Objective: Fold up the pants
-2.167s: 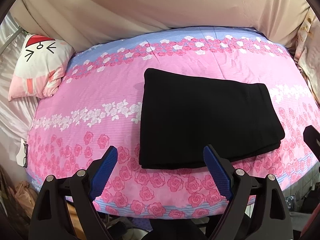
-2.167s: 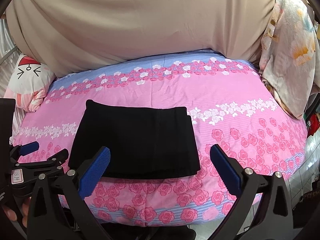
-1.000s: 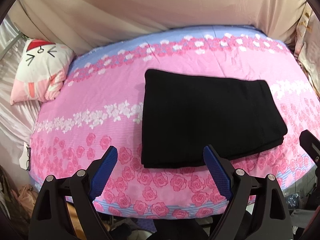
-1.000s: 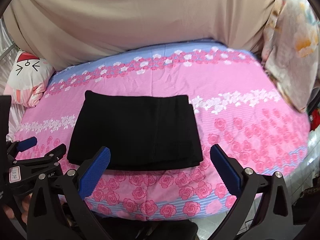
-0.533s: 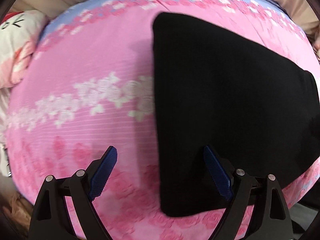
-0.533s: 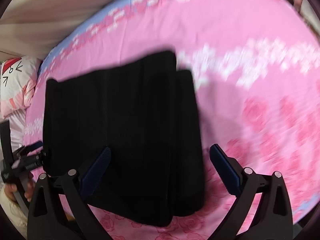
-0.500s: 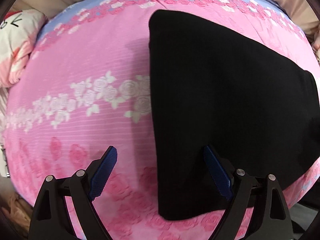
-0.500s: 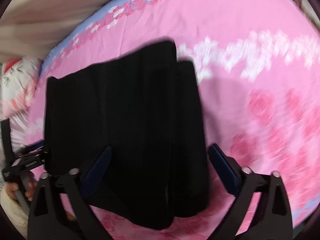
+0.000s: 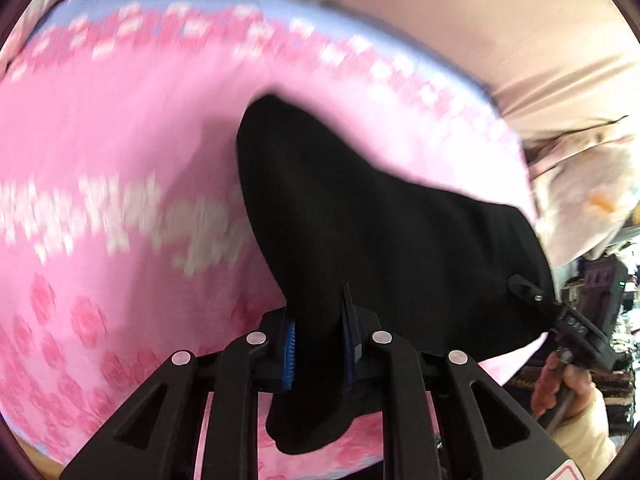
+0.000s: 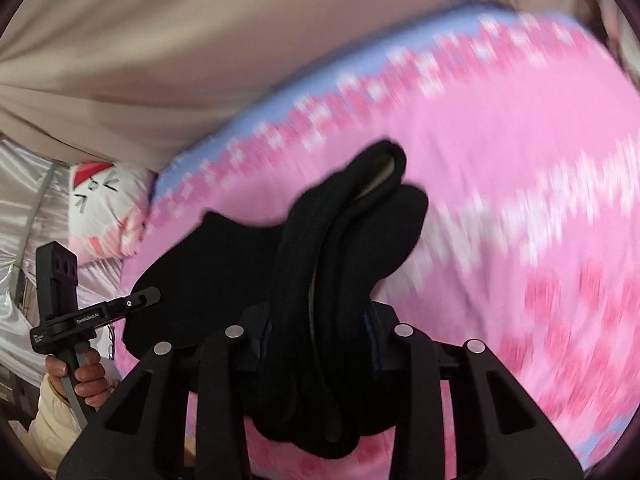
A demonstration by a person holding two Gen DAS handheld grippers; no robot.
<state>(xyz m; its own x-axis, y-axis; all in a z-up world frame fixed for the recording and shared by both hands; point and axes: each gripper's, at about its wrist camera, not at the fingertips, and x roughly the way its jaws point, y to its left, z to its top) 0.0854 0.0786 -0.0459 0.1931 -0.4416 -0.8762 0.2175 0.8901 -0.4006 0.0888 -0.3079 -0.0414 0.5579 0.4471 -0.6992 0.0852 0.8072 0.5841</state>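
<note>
My left gripper (image 9: 316, 344) is clamped on the near edge of the black pants (image 9: 384, 232), as is my right gripper (image 10: 316, 336). The pants hang lifted above the pink bedspread (image 9: 100, 152), which lies bare left and right of them. Motion blur smears the bedspread's print; the pants hide its near edge.

One folded pair of black fabric pants (image 9: 380, 232), two black two-finger grippers, left (image 9: 318, 344) and right (image 10: 316, 336), one pink rose-print bedsheet (image 9: 120, 152), one white cat-face pillow (image 10: 108, 208).
</note>
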